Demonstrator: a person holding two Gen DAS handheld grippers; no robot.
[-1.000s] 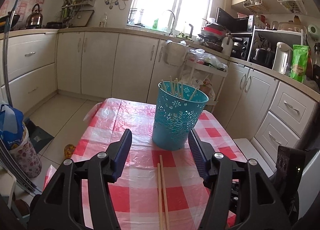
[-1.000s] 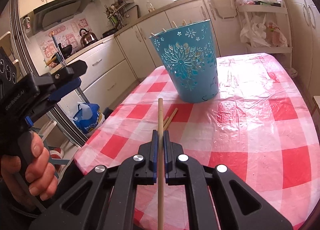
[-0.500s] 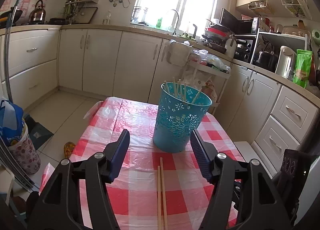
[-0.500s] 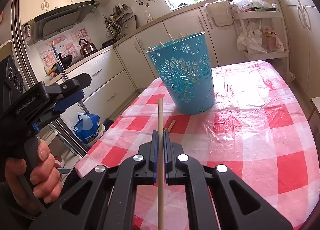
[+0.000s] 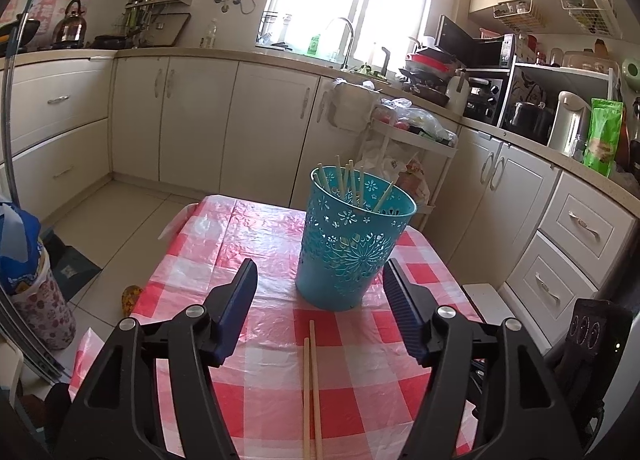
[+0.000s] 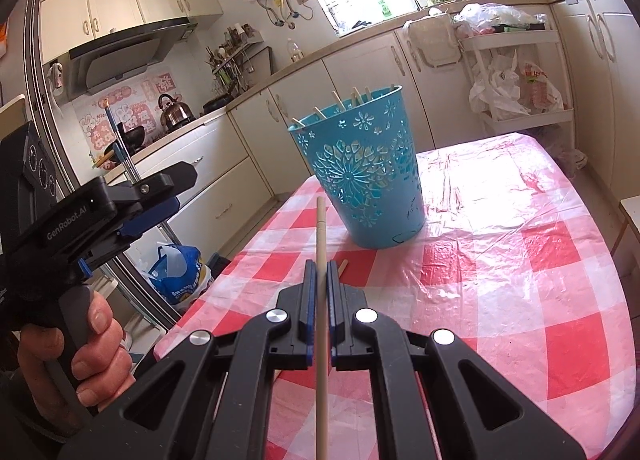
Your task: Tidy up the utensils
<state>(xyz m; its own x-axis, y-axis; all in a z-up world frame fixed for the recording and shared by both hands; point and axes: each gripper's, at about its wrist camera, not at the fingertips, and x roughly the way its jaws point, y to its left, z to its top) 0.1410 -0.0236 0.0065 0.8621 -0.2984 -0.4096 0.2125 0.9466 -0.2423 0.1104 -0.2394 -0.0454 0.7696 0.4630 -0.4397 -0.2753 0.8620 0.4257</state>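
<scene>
1. One teal plastic bin (image 5: 354,244) stands upright on the bench (image 5: 256,244). It is round and tapered, and its wall is pierced with flower cut-outs. It serves as the landmark.
2. Several pale wooden chopsticks (image 5: 352,180) lean inside the bin with their tips above the rim. About seven show in the left wrist view, but the exact count is unclear.
3. Two more chopsticks (image 5: 311,388) lie flat and side by side on the bench on the camera side of the bin, their far ends near its base but apart from it.
4. The right gripper (image 6: 319,284) is clamped on one single chopstick (image 6: 320,236), a straight round stick pointing towards the bin with its tip short of the wall.
5. The left gripper (image 5: 320,288) has its jaws apart, and they have just been widening. Nothing is pressed between them, and the bin base and the loose pair show through the gap.
6. A glossy, crinkled plastic cloth in red and white checks covers the bench.
7. One hand (image 6: 76,344) wraps the left gripper's handle, left of the bin.
</scene>
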